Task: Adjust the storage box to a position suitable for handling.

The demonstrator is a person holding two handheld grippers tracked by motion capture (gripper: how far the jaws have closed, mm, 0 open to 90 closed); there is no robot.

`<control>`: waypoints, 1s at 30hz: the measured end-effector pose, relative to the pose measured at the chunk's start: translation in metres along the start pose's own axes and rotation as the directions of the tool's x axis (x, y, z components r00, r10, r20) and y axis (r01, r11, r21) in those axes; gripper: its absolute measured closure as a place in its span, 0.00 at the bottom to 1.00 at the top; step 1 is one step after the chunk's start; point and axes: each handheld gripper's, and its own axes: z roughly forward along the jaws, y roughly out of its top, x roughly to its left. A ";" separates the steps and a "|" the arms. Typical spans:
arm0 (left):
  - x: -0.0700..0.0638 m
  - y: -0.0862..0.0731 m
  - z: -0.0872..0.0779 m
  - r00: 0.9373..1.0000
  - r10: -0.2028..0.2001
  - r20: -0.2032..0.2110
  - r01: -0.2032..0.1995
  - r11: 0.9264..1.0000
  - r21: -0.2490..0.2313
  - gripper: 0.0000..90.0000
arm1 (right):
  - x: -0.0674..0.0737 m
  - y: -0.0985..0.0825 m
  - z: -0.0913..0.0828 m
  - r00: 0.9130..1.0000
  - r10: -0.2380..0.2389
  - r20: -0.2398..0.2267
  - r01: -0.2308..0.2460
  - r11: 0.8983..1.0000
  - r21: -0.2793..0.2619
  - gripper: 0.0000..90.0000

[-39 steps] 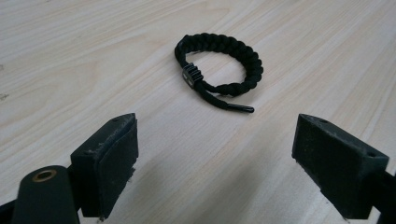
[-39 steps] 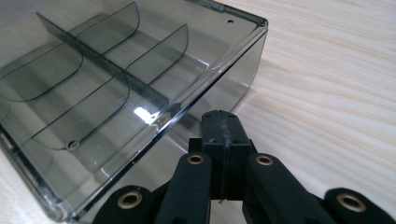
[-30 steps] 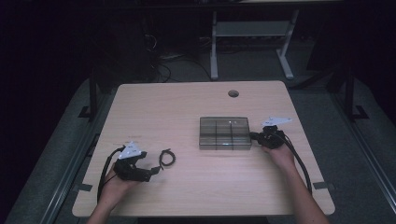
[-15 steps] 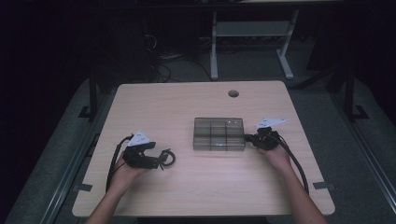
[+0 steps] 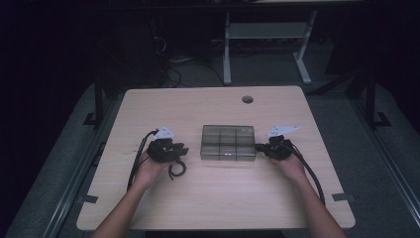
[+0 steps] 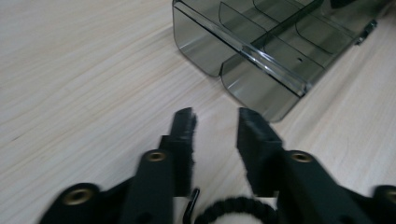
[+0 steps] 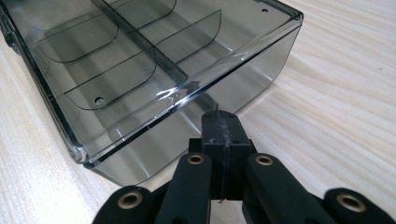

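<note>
A smoky clear plastic organiser box (image 5: 228,142) with divided compartments lies mid-table. My left gripper (image 5: 184,148) points at its left side, a short gap away. Its jaws have just been closing, and in the left gripper view (image 6: 215,123) a gap still separates the pads. A black braided cord loop (image 6: 233,205) sits far back between the jaws near their base; part of the cord loop (image 5: 177,168) lies on the table beside the hand. My right gripper (image 5: 257,147) is shut with nothing in it. Its tips (image 7: 221,123) rest against the box's (image 7: 140,70) near wall.
The box (image 6: 261,51) has no contents that I can see. A round cable hole (image 5: 247,99) is in the wooden tabletop (image 5: 198,208) near the far edge. Beyond the table stand a dark floor and a metal frame (image 5: 267,44).
My left gripper has moved right toward the box, coming over the cord loop, and its jaws have narrowed. The box and the right gripper have shifted slightly left.
</note>
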 end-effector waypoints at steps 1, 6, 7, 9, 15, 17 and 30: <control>0.001 0.003 0.007 1.000 -0.016 0.008 0.016 1.000 0.003 0.84 | 0.000 0.000 0.000 1.000 0.005 -0.002 -0.005 1.000 -0.001 1.00; 0.006 0.009 0.020 0.999 -0.034 0.026 0.034 0.999 0.016 0.96 | 0.000 0.000 0.000 1.000 0.005 -0.006 -0.005 1.000 -0.003 1.00; 0.007 0.013 0.026 0.999 -0.038 0.039 0.038 0.999 0.005 0.99 | 0.000 0.000 0.001 1.000 0.002 -0.005 -0.002 1.000 -0.004 1.00; 0.008 0.017 0.032 0.998 -0.037 0.045 0.036 0.999 0.023 1.00 | -0.001 -0.001 0.001 1.000 0.002 -0.008 -0.002 1.000 -0.004 1.00; 0.007 0.023 0.050 0.997 -0.032 0.069 0.029 0.999 0.046 1.00 | -0.001 -0.001 0.001 1.000 0.005 -0.016 -0.005 1.000 -0.002 1.00; 0.006 0.024 0.053 0.996 -0.032 0.079 0.028 0.998 0.049 1.00 | -0.001 -0.001 0.002 1.000 0.006 -0.016 -0.006 1.000 -0.002 1.00; 0.007 0.023 0.053 0.995 -0.045 0.085 0.041 0.998 0.046 1.00 | 0.003 0.000 0.001 1.000 -0.018 -0.020 0.018 1.000 0.001 1.00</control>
